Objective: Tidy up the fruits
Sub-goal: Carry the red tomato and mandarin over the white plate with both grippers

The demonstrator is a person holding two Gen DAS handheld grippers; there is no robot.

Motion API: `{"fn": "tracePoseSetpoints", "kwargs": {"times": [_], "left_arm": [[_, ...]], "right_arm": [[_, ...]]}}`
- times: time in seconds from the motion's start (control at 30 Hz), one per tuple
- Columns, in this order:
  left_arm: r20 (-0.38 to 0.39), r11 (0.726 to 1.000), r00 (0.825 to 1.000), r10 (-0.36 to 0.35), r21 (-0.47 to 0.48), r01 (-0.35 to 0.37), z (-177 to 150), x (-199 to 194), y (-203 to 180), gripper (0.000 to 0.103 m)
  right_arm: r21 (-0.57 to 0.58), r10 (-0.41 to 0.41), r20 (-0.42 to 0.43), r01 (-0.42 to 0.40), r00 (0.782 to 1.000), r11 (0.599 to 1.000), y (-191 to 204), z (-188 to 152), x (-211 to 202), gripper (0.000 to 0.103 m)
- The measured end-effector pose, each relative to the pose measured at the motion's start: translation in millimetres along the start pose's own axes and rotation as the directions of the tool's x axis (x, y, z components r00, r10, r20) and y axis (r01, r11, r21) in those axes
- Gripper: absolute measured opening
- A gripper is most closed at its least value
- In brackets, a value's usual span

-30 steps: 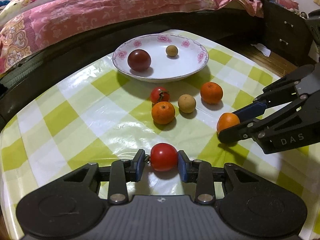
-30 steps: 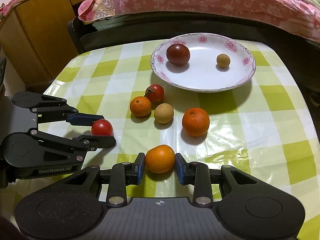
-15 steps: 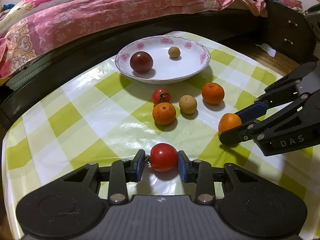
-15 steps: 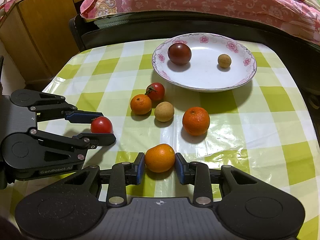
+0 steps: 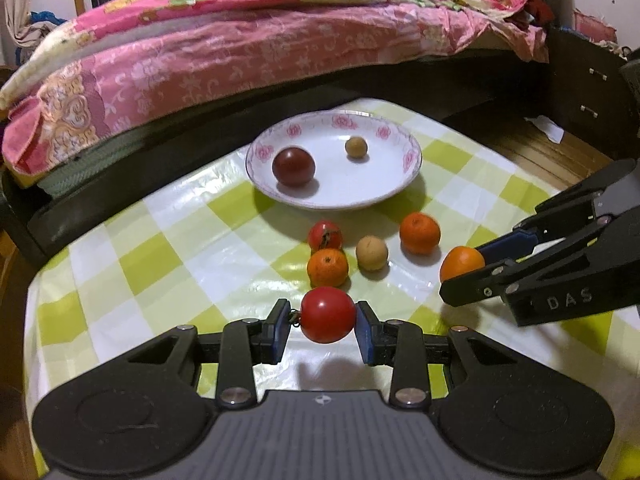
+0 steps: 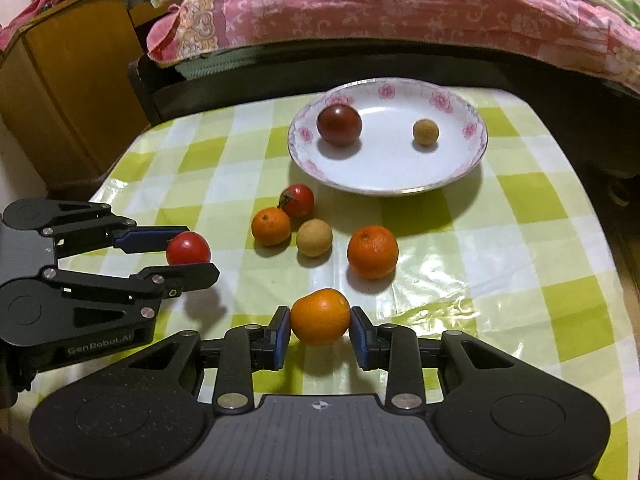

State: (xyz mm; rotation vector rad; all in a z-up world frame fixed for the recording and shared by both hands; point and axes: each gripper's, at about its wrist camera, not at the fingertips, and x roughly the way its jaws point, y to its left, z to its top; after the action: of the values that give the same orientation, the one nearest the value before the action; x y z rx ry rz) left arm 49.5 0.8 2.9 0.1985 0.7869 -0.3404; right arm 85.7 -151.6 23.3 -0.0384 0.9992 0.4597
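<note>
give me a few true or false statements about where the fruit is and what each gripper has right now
1. The left gripper is shut on a red tomato. True.
2. The right gripper is open with nothing between its fingers. False: it is shut on an orange.
3. The plate holds two items, a dark red tomato and a small tan fruit. True.
4. Every orange lies on the plate. False: a large orange and a small orange lie on the checked tablecloth.
5. A stemmed tomato lies on the cloth beside the small orange. True.
</note>
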Motion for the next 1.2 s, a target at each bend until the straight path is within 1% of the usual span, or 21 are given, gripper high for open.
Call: {"fn": "tracePoseSetpoints", "kwargs": {"times": [0.17,0.27,0.37,0.43,0.57,0.9,1.2], "left_arm": [[0.019,1.000,0.999,0.029,0.000,-0.029,8.9,-12.5,-6.3,0.042],[0.034,1.000,0.999,0.029,0.001,-0.029,14.5,-20.5,-8.8,0.042],[0.047,1.000,0.999,0.023,0.018,-0.024,20.0,-22.4,-10.9,0.042],[0.055,1.000,0.998,0.018,0.020,-0.019,23.3,-20.0,-10.2,0.042],[0.060,1.000,0.998,0.001,-0.001,-0.001,28.8,-10.5,-5.0,0.042],[0.053,1.000,0.999,0.006,-0.012,-0.006,36.9,2.5,-4.8,0.042],[0.086,1.000,0.996,-0.029,-0.006,0.030,55.1,9.5,-7.9,0.042]], "right_arm": [[-0.001,-0.014,0.024,0.014,1.000,1.000,0.6,2.1,-12.3,0.028],[-0.008,-0.036,0.048,0.037,0.998,0.999,2.0,5.7,-20.6,0.028],[0.008,-0.048,0.074,0.047,0.996,0.999,0.1,8.9,-28.4,0.028],[0.022,-0.051,0.086,0.050,0.995,0.999,-3.0,9.6,-30.6,0.028],[0.041,-0.059,0.079,0.056,0.995,0.998,-7.7,12.6,-24.5,0.028],[0.071,-0.077,0.069,0.072,0.995,0.995,-16.4,15.6,-14.1,0.028],[0.106,-0.093,0.114,0.081,0.989,0.991,-25.7,25.3,-21.0,0.028]]}}
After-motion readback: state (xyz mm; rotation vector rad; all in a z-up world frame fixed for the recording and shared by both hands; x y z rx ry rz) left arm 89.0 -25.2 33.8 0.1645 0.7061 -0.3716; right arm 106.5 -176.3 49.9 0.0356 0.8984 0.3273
